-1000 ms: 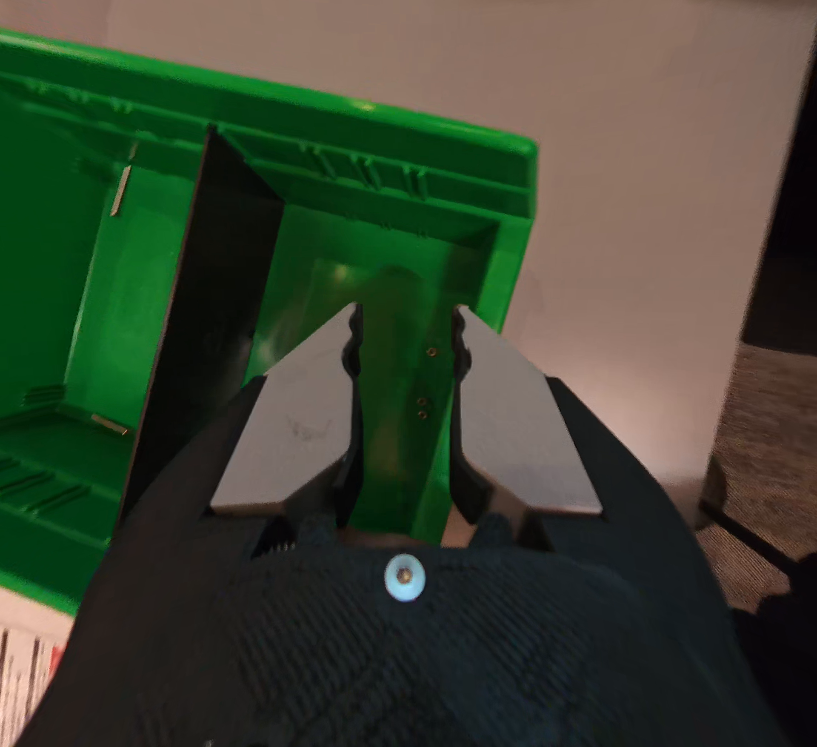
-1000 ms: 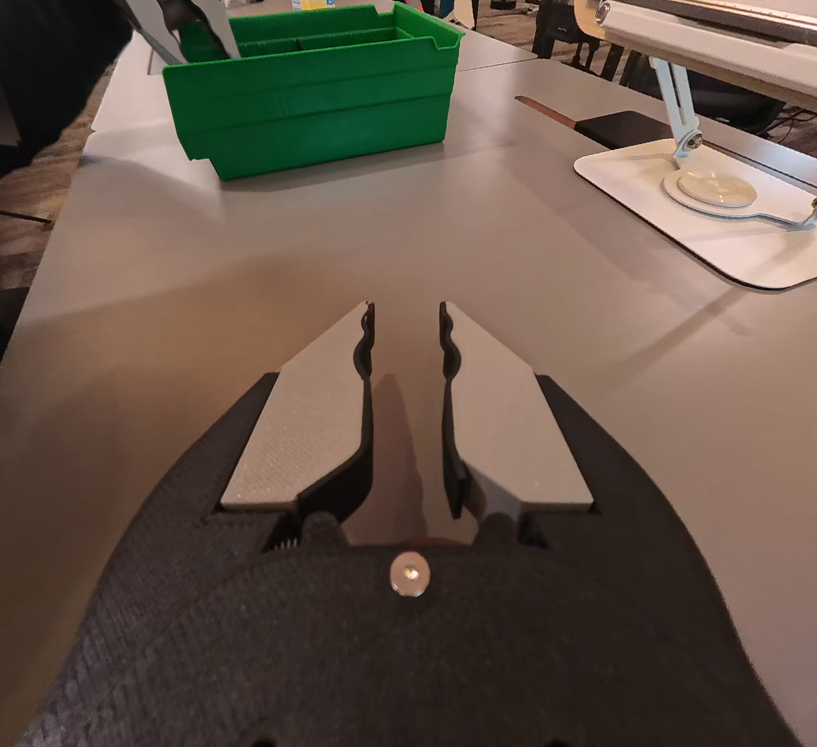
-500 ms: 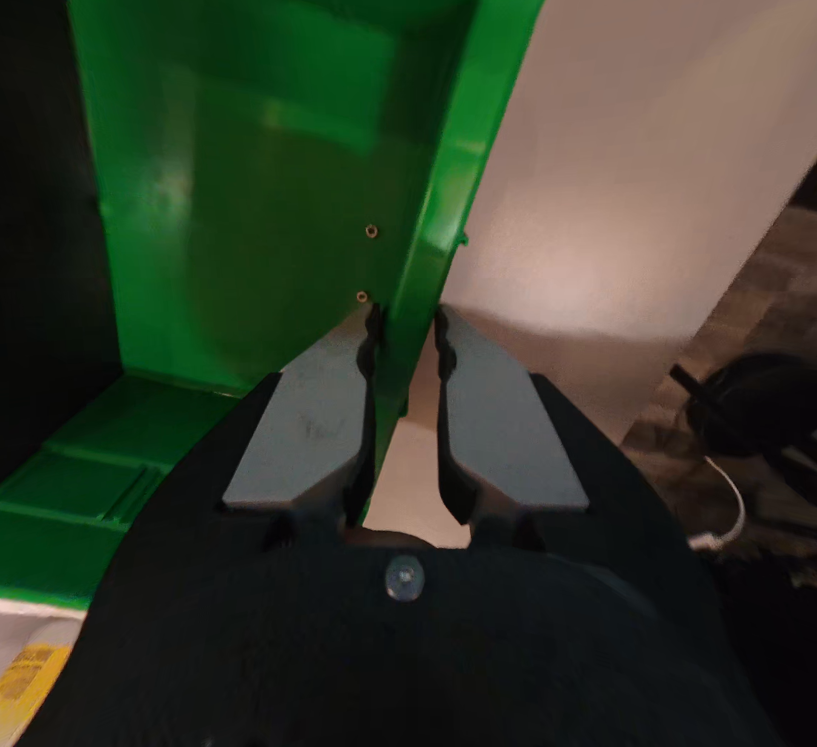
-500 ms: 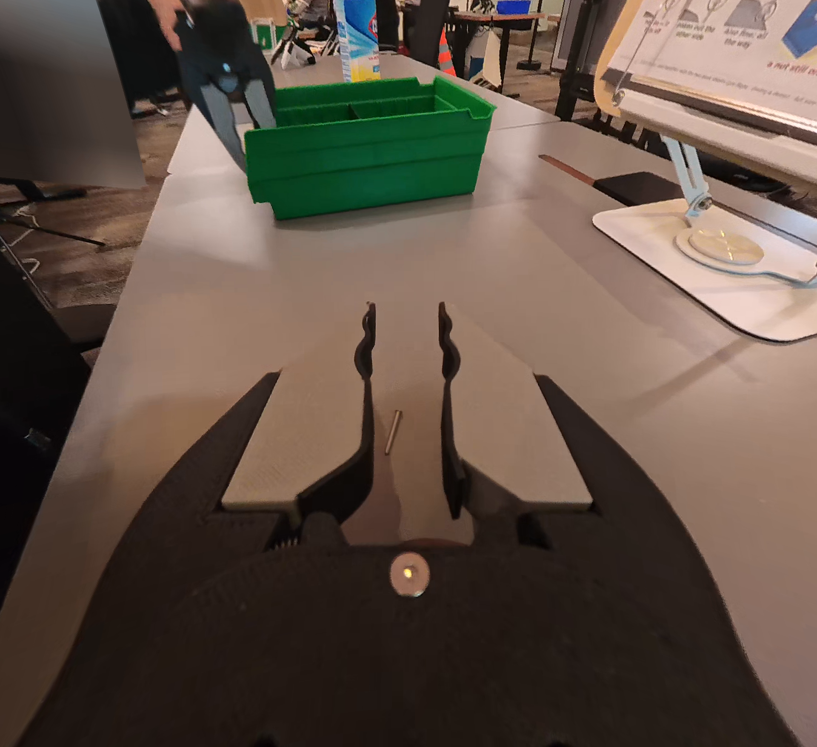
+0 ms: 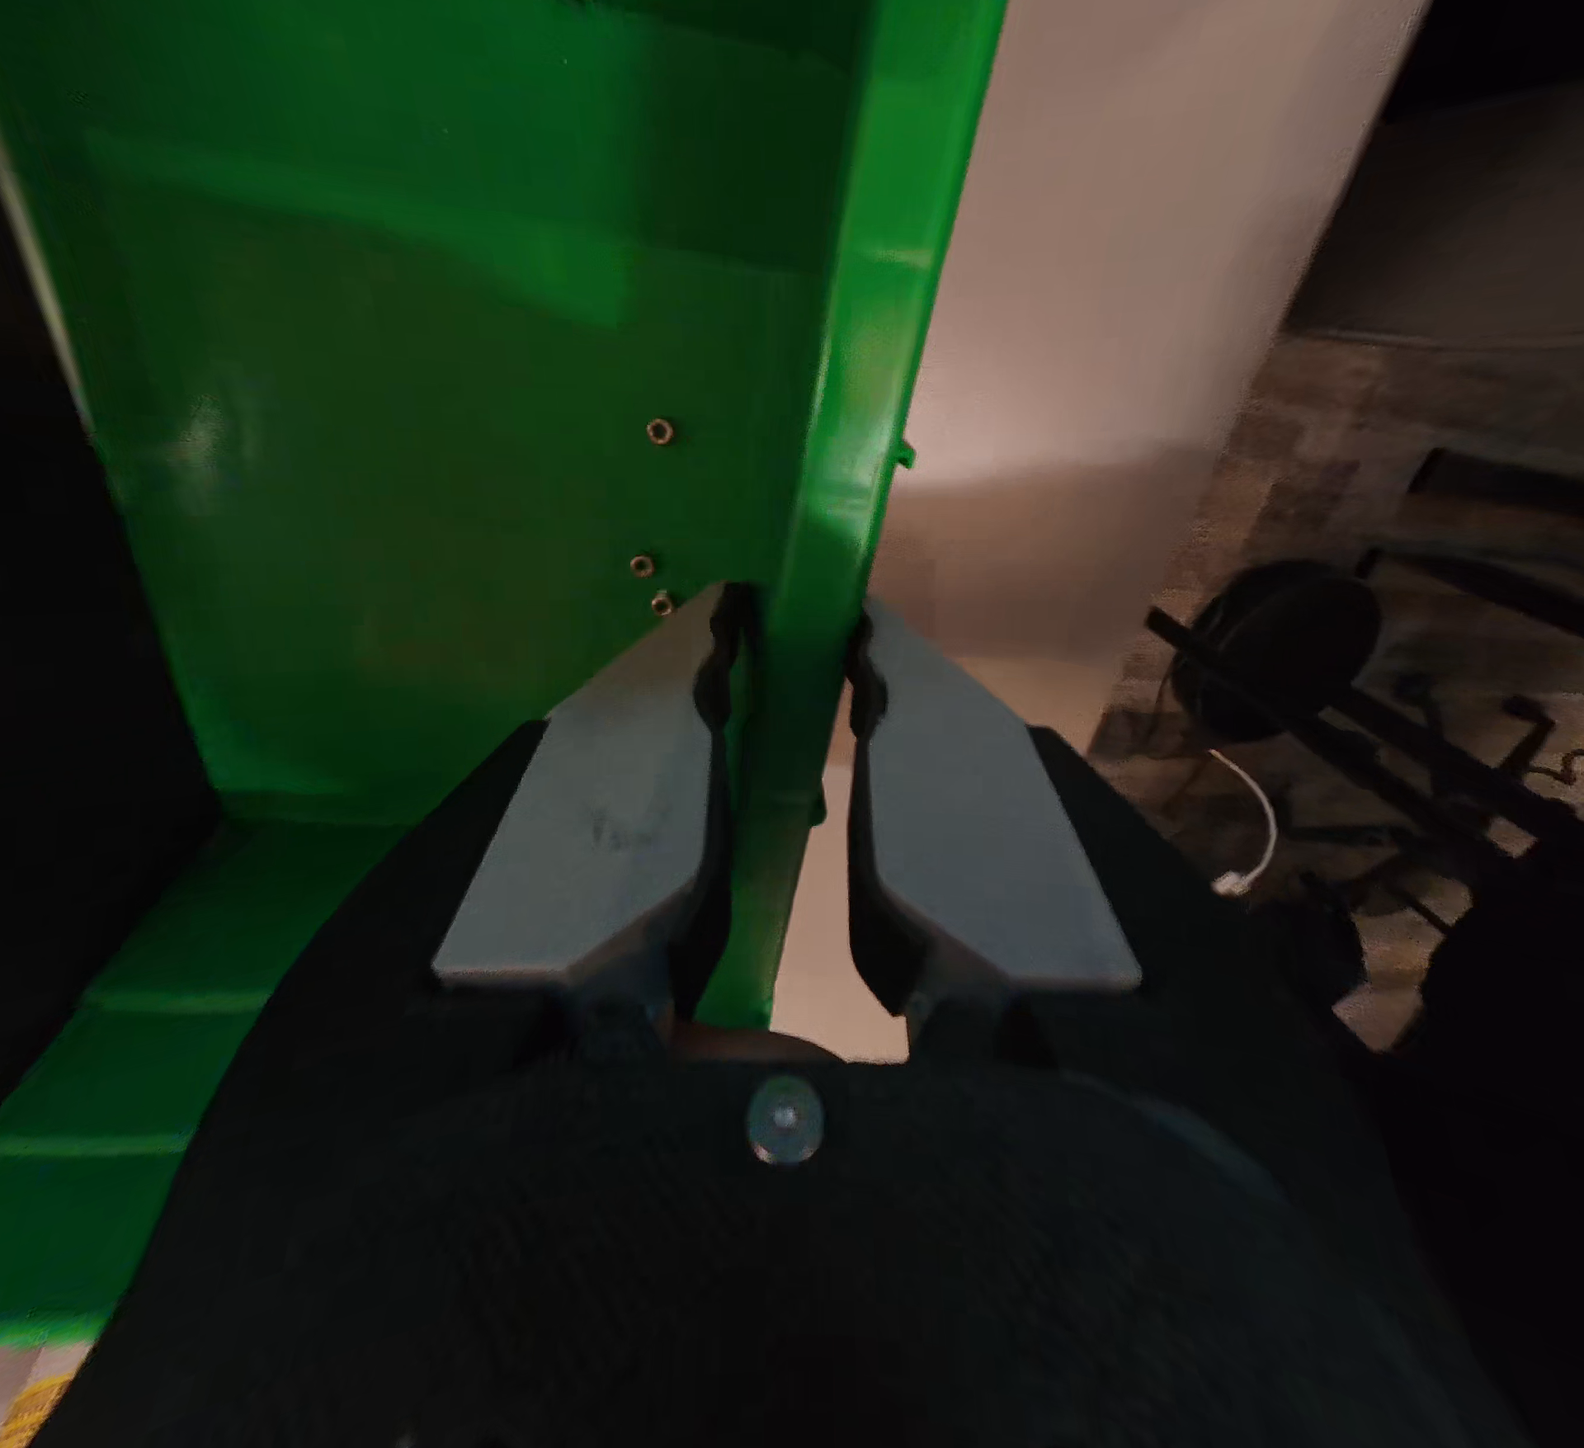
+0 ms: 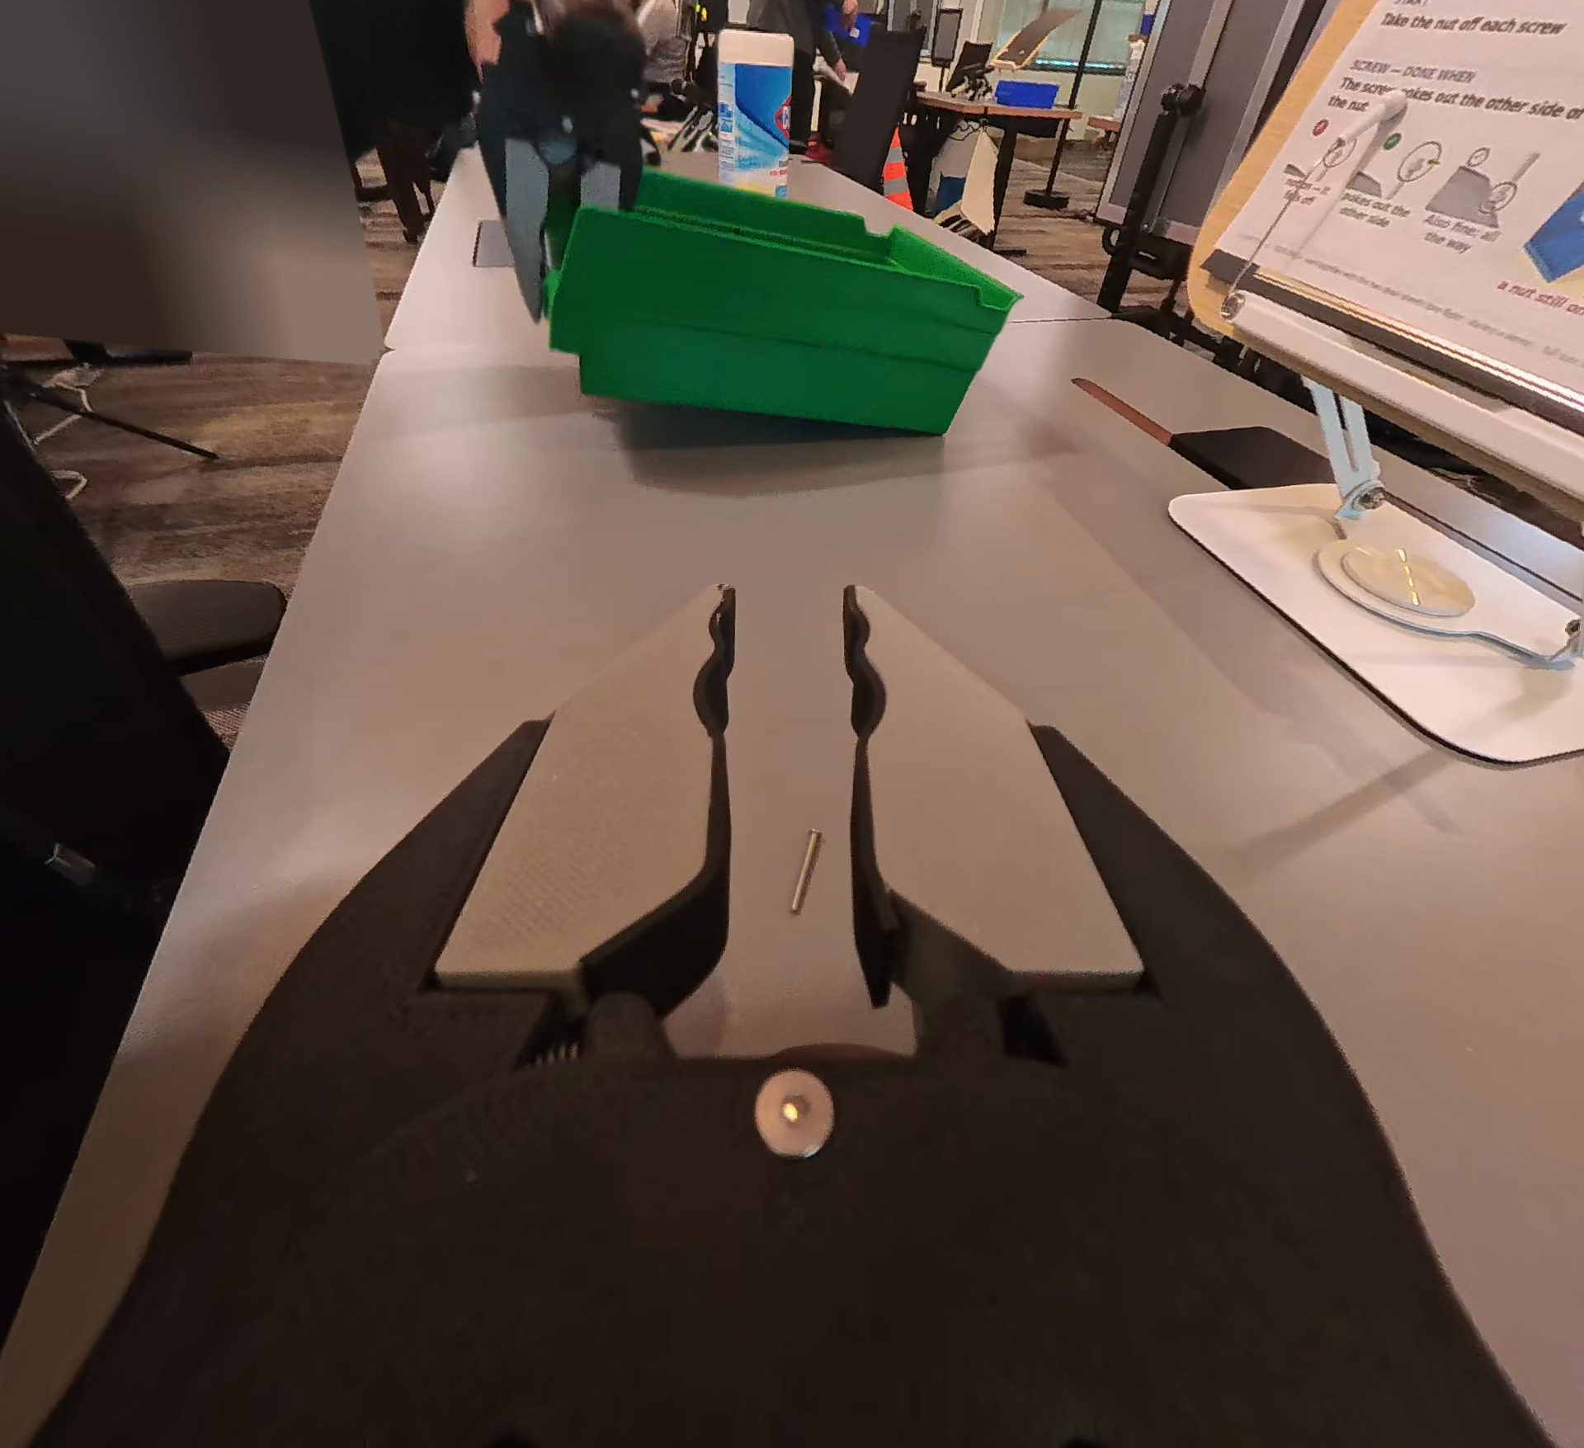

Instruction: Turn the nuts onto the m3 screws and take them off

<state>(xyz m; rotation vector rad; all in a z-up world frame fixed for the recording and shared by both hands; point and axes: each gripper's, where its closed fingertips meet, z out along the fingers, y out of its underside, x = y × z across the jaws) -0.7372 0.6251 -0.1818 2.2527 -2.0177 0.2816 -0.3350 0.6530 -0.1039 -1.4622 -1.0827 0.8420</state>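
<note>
A green bin stands tilted on the grey table, with its left side raised. My left gripper straddles the bin's side wall and is shut on it. It also shows in the right wrist view, holding that side up. Three small brass nuts lie on the bin floor just left of the fingers. My right gripper is open and empty, low over the table. A thin screw lies on the table between its fingers.
A white stand with an instruction sheet is at the right, with a black slab beside it. A wipes canister stands behind the bin. The table's left edge drops to the floor, where there is a chair. People stand far back. The grippers' ends are close to 40 cm from one another.
My left gripper moved from over the bin's compartment to its side wall, closed on it and lifted that side, so the bin now tilts. The screw came into view between my right fingers.
</note>
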